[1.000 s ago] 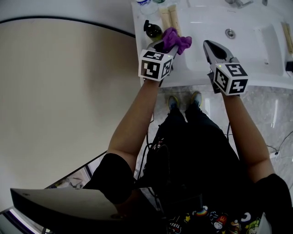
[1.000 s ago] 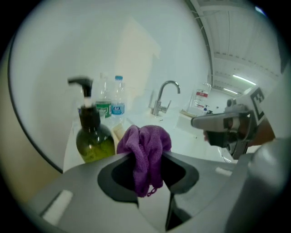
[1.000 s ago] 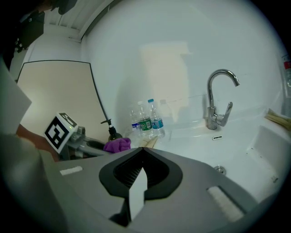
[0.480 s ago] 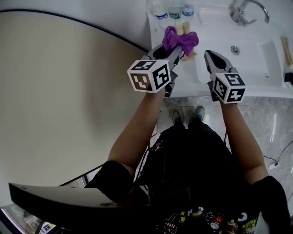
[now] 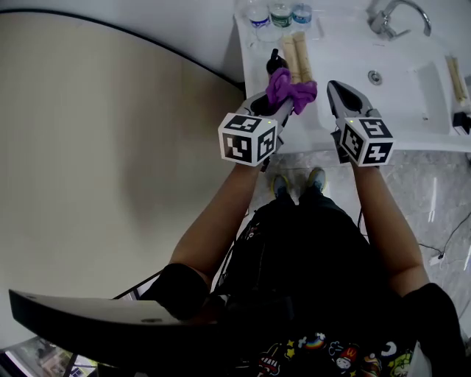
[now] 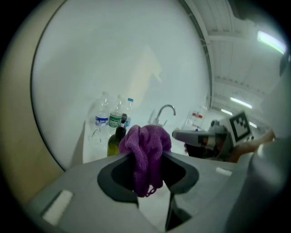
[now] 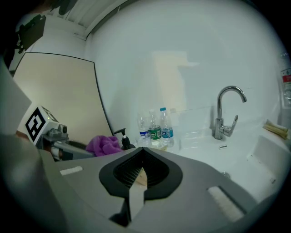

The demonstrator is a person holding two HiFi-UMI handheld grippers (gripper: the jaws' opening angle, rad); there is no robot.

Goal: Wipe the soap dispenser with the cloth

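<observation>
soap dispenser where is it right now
In the head view the dark pump-top soap dispenser stands near the white counter's left end, just beyond the purple cloth in the left claw.

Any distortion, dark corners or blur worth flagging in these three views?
Head view: sharp, even light, white counter bright but readable. Left gripper view: heavy fisheye, black corners, cloth crisp. Right gripper view: same fisheye and dark rim; faucet and bottles clear.

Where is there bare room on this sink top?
Bare: the basin around the drain, between faucet and right gripper. Crowded: the left end, with water bottles, soap dispenser, beige rolls and the left gripper holding the cloth.
</observation>
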